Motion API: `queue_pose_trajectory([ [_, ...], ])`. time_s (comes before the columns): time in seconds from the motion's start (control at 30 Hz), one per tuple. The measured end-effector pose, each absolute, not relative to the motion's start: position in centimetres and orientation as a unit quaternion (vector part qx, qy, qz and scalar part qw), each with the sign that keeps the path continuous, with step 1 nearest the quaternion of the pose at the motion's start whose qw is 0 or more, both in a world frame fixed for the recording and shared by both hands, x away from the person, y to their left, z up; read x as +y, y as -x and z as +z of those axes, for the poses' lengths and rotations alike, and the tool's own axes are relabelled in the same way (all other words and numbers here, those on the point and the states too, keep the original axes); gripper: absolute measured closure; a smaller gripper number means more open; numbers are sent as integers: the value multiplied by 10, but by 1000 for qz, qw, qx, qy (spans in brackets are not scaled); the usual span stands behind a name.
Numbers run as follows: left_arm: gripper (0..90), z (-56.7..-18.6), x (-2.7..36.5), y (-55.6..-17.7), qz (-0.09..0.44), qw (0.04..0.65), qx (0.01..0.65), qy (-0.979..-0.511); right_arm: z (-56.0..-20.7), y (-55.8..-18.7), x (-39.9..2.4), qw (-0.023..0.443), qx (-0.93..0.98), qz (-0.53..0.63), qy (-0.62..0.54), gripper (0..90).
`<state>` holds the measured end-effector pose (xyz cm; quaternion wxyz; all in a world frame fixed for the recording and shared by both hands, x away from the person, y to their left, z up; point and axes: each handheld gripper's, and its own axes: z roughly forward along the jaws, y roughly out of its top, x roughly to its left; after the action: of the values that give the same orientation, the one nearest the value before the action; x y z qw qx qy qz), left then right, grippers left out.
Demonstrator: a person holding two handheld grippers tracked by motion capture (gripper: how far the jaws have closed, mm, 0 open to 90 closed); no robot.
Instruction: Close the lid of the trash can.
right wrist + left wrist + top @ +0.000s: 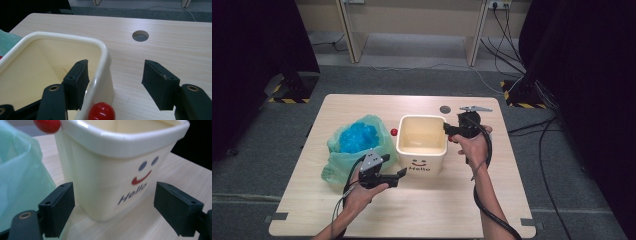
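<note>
The cream bin point(422, 142) sits mid-table, right of the green bag point(357, 145). The right gripper point(115, 80) is wide open, straddling its right rim. The left gripper point(113, 207) gapes near its front. The bin's bottom is hidden up high.

The right gripper point(113, 82) rises from the bottom of the frame with its two black jaws standing apart. The left jaw hangs inside the cream bin point(102, 53), just within its rounded rim; the right jaw hangs outside, over the bare wooden table point(160, 32), so the bin's wall passes between them with a clear gap to the right pad. A red knob point(102, 112) sits at the bottom centre, against the bin's outer wall. A round grey cable hole point(140, 35) lies in the tabletop at upper centre. A sliver of green bag point(8, 40) shows at the left edge
</note>
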<state>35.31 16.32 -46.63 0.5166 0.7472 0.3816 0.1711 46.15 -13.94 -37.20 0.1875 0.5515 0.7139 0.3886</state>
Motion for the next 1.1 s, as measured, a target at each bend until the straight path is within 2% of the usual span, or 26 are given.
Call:
queue_pose_trajectory([
  [0.43, 161, -485, 181, -333, 142, 488, 370, -777, -371, -445, -168, 193, 693, 422, -551, 309],
  [0.53, 161, -487, 182, -331, 142, 478, 362, -787, -370, -440, -169, 235, 703, 395, -543, 287],
  [0.7, 156, -491, 187, -326, 143, 466, 358, -796, -375, -434, -174, 235, 704, 394, -542, 259],
  [0.9, 151, -495, 193, -322, 171, 436, 345, -813, -383, -428, -177, 229, 707, 397, -538, 235],
  [1.1, 151, -501, 200, -321, 166, 433, 355, -812, -393, -420, -181, 222, 708, 402, -536, 232],
])
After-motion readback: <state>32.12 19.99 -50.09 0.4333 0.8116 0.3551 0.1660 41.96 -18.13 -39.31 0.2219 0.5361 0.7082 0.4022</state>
